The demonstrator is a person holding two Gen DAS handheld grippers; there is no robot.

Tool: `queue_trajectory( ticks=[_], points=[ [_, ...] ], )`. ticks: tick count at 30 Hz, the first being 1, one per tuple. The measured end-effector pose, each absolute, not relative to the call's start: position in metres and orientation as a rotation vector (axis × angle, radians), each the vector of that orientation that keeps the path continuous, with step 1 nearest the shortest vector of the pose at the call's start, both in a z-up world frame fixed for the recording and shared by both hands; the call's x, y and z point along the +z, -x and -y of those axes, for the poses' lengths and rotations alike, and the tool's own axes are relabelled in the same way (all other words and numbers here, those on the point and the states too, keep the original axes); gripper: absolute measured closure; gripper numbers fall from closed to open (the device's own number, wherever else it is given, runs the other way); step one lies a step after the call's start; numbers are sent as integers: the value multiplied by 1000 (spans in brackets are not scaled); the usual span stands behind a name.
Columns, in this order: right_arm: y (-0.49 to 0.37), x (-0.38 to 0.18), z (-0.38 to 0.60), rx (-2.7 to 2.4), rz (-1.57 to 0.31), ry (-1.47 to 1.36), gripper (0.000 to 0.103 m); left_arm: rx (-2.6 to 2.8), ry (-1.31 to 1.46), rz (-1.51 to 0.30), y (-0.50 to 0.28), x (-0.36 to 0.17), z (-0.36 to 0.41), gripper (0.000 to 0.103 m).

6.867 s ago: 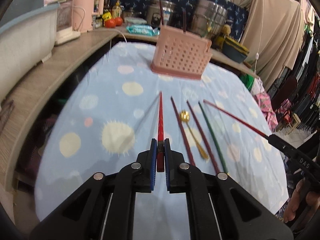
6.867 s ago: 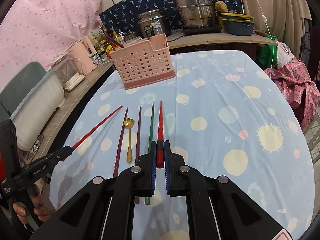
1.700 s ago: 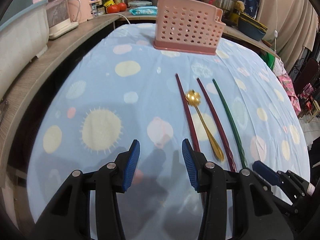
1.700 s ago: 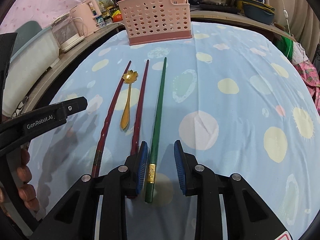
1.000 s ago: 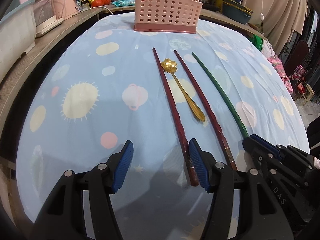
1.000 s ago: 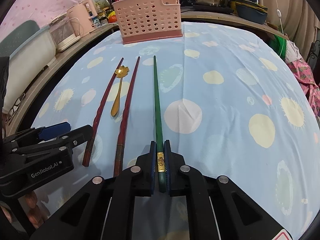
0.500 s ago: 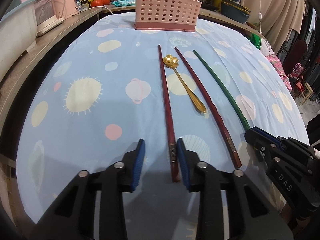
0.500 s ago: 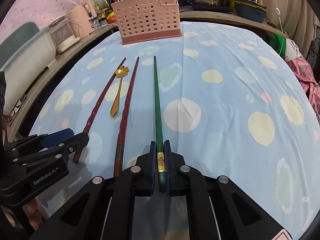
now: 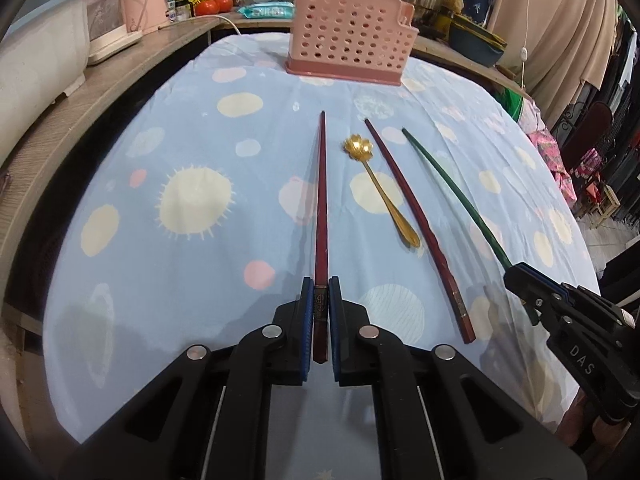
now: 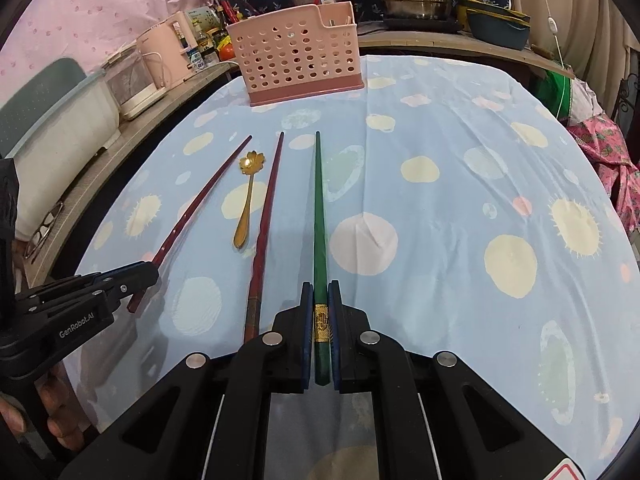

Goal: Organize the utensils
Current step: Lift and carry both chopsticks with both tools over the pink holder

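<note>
Pinching thick ends for control, the left tongs (image 9: 318,306) clamp the dark red chopstick (image 9: 321,200) and the right tongs (image 10: 320,308) the green chopstick (image 10: 319,208), both aimed across the surface (image 10: 440,200) toward the pink basket (image 10: 296,56).

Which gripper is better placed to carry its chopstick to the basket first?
Probably neither: the left gripper is shut on the red chopstick, the right gripper on the green chopstick, and the basket lies ahead of both.
</note>
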State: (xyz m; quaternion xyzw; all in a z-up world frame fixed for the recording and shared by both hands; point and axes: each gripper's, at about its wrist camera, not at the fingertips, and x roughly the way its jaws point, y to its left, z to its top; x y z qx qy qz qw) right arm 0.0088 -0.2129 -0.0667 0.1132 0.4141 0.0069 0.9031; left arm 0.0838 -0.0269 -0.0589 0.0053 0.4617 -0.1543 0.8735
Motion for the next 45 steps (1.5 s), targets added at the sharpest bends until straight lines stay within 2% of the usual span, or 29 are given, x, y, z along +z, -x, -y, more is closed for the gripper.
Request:
queue_trajectory(
  ticks=[21, 45],
  points=[
    [-39, 64, 257, -10, -550, -291, 96, -268, 97, -701, -142, 64, -2, 96],
    [-129, 146, 294, 5, -358, -359, 96, -241, 187, -478, -238, 170, -9, 96]
  ],
)
